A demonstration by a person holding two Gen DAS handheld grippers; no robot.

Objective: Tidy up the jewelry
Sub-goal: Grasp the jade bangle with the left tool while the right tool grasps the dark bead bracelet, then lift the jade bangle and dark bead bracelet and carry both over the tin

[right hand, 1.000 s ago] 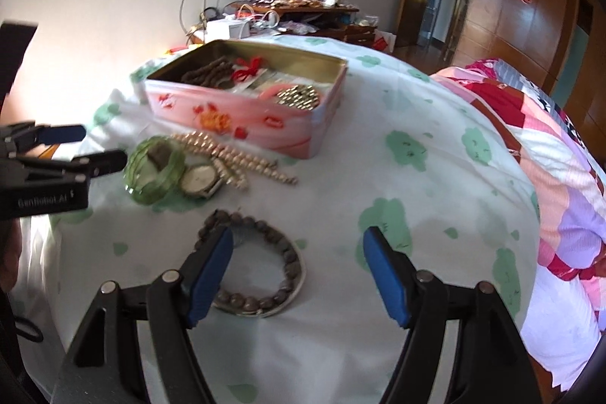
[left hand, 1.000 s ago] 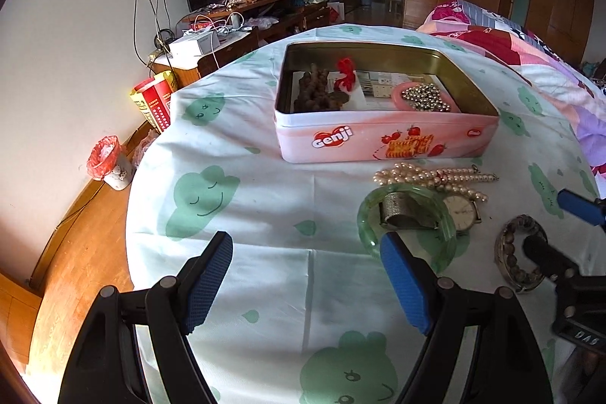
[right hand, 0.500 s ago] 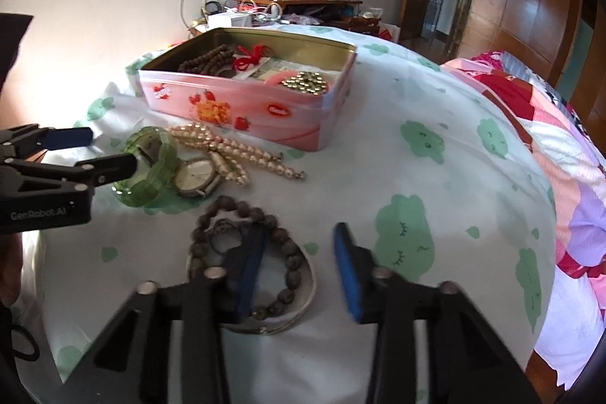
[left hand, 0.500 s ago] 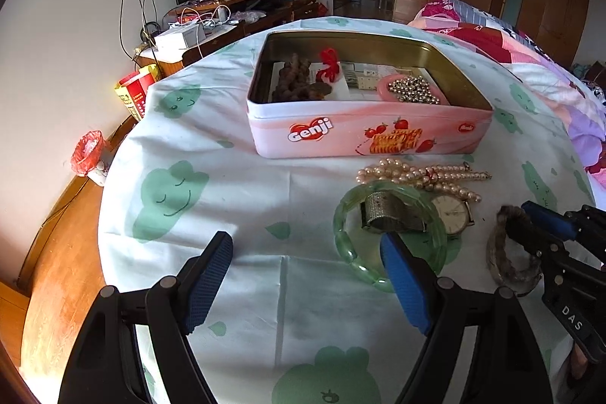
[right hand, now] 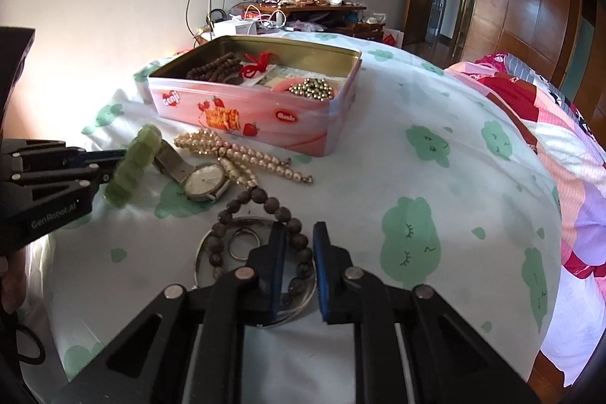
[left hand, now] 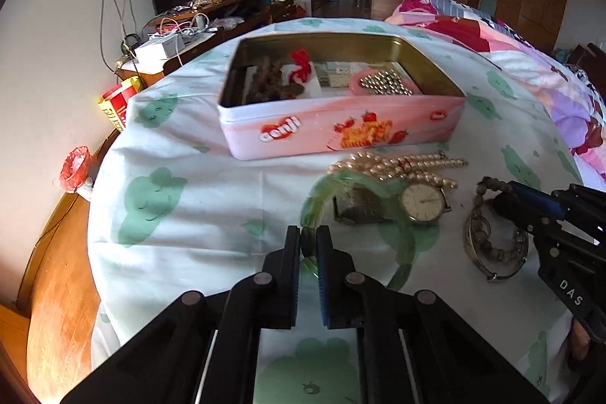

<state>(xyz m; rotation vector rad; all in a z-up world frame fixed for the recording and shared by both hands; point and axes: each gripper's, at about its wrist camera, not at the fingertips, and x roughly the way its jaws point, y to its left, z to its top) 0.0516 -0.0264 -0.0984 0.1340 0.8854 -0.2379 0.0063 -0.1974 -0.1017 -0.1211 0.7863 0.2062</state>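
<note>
The open pink tin [left hand: 341,135] lies straight ahead of both tongs, long side facing them. The left gripper [left hand: 308,245], nearer it, is clenched on the green bangle [right hand: 132,169]. The right gripper [right hand: 297,245] grasps the brown bead bracelet [right hand: 265,203].

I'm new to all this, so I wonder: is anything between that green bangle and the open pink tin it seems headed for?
The left gripper is shut on the green bangle. A pearl strand and a wristwatch lie on the cloth between it and the pink tin, whose near wall it must clear. The tin has no lid on.
</note>
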